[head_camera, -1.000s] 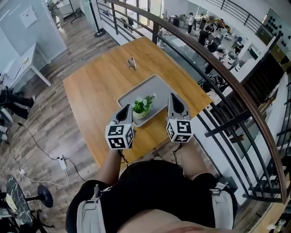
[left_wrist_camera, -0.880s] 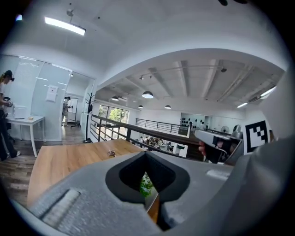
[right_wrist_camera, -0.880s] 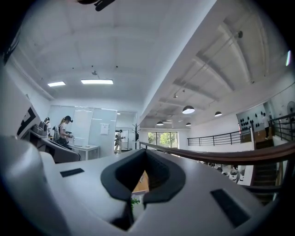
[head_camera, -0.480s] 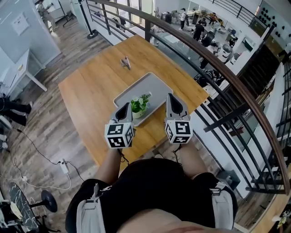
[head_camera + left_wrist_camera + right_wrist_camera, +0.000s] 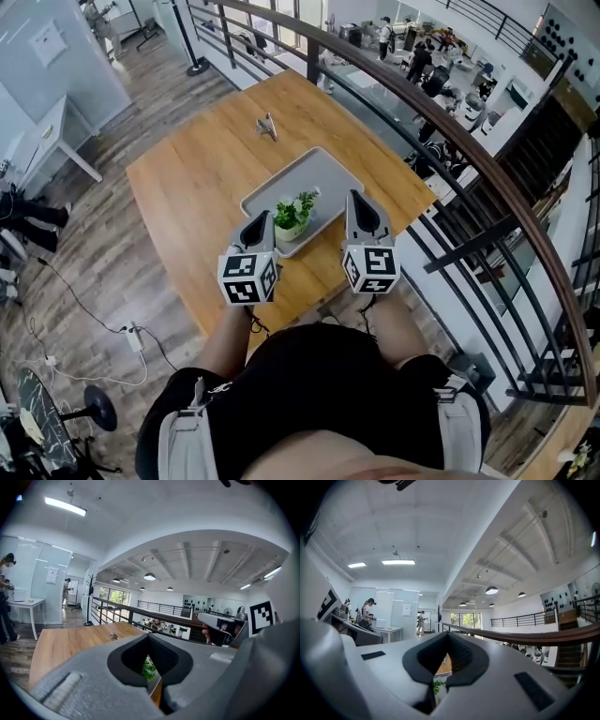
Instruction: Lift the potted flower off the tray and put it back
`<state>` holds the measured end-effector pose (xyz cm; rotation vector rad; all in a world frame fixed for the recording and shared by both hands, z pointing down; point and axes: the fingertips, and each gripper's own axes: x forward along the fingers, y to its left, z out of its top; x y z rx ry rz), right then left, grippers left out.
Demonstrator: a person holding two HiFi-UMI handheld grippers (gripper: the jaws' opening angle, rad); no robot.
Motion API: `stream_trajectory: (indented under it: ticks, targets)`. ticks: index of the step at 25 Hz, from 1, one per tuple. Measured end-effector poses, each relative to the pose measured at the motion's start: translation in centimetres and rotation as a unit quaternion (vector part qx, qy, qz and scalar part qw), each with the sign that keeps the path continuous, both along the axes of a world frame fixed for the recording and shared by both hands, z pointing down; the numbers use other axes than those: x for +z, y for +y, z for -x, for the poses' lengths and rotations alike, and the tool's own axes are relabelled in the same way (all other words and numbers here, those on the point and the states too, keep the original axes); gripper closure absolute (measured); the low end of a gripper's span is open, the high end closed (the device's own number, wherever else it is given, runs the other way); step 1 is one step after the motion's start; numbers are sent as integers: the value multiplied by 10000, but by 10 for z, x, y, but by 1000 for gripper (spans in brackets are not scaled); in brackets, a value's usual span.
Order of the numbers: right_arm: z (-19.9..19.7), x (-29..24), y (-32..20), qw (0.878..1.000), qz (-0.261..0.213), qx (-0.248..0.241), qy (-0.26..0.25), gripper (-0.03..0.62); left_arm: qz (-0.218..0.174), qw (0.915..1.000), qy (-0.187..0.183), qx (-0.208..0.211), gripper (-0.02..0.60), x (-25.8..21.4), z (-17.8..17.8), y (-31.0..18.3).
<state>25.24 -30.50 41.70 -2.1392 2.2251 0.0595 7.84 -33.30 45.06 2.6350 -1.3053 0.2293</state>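
Potted flower (image 5: pixel 292 217) on tray (image 5: pixel 323 178), beyond left tool (image 5: pixel 260 223)

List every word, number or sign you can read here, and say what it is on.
No readable words or numbers anywhere.
Left marker cube: black-and-white square pattern only, no letters.
Right marker cube: the same kind of pattern, no letters.
Paper notice: print too small to read.
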Motion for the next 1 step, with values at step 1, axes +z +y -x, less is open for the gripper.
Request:
stream_trajectory:
  ticks: [1]
  targets:
    - [1,0,0,10000,-5,-3,2,599,1,10000,0,-4,569,0,1,0]
